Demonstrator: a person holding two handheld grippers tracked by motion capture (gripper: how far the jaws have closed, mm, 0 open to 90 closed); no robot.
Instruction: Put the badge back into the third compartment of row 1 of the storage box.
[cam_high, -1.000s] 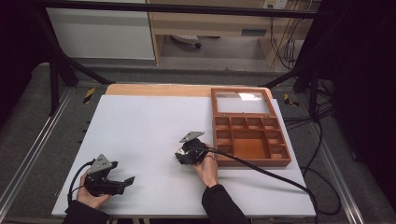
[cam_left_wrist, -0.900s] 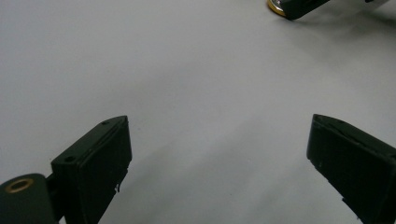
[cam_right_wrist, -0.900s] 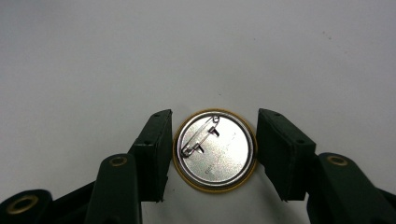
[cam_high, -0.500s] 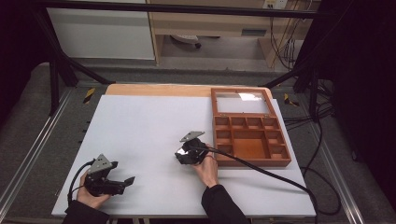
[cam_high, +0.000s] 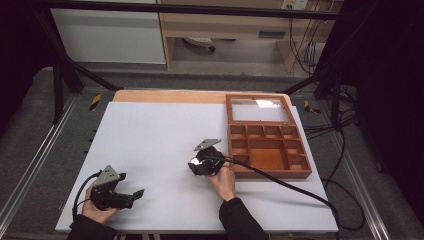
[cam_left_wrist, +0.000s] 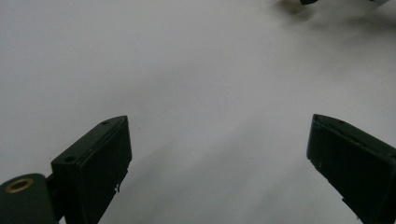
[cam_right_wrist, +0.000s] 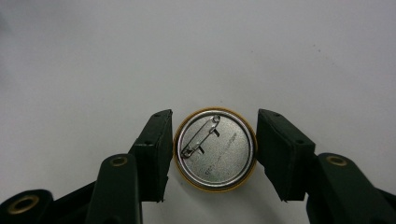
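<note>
High view: the left claw (cam_high: 131, 194) sits near the counter's (cam_high: 160, 130) front left corner, held in the person's left hand (cam_high: 97, 209), its jaws pointing toward the right edge. The right claw (cam_high: 196, 165) rests near the middle of the front half, just beside the wooden compartment box (cam_high: 267, 145), which lies along the right edge with its clear lid open toward the back. The right hand (cam_high: 223, 177) grips it from behind.

Left gripper view: the left claw (cam_left_wrist: 219, 163) is spread wide with bare white counter between its jaws.

Right gripper view: the right claw (cam_right_wrist: 212, 149) brackets a round pin badge (cam_right_wrist: 215, 148) lying back-side up, clasp showing; both jaws sit at its rim, whether pressing or merely touching I cannot tell.

Compared with half a second ago, both claws and the box sit where they were.
</note>
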